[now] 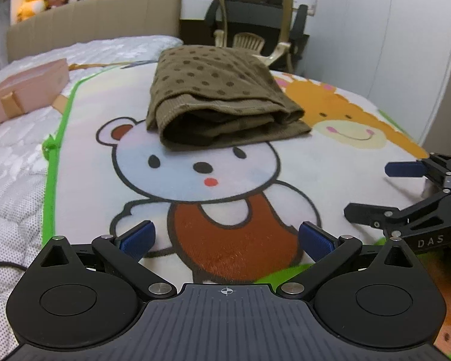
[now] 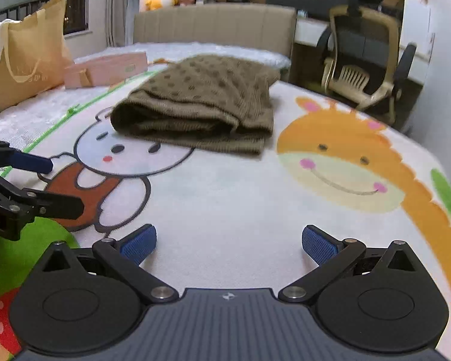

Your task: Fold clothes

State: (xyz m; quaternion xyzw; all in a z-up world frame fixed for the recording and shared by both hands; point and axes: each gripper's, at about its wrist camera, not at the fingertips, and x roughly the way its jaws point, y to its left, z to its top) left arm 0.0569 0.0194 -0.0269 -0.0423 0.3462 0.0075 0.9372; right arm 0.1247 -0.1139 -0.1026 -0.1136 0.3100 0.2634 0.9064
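Note:
A brown polka-dot garment (image 1: 219, 96) lies folded in a thick bundle on the cartoon blanket (image 1: 171, 165), over the bear's head. It also shows in the right wrist view (image 2: 201, 102). My left gripper (image 1: 225, 240) is open and empty, low over the blanket and well short of the garment. My right gripper (image 2: 229, 242) is open and empty too, hovering over the blanket (image 2: 240, 195) in front of the garment. Each gripper shows in the other's view: the right one (image 1: 372, 189) at the right edge, the left one (image 2: 66, 186) at the left edge.
A pink box (image 1: 24, 90) lies on the white mattress at the left, also in the right wrist view (image 2: 105, 69). A tan tote bag (image 2: 24, 54) stands beyond it. The beige headboard (image 2: 213, 24) is behind. An office chair (image 2: 363, 60) stands off the bed's far right.

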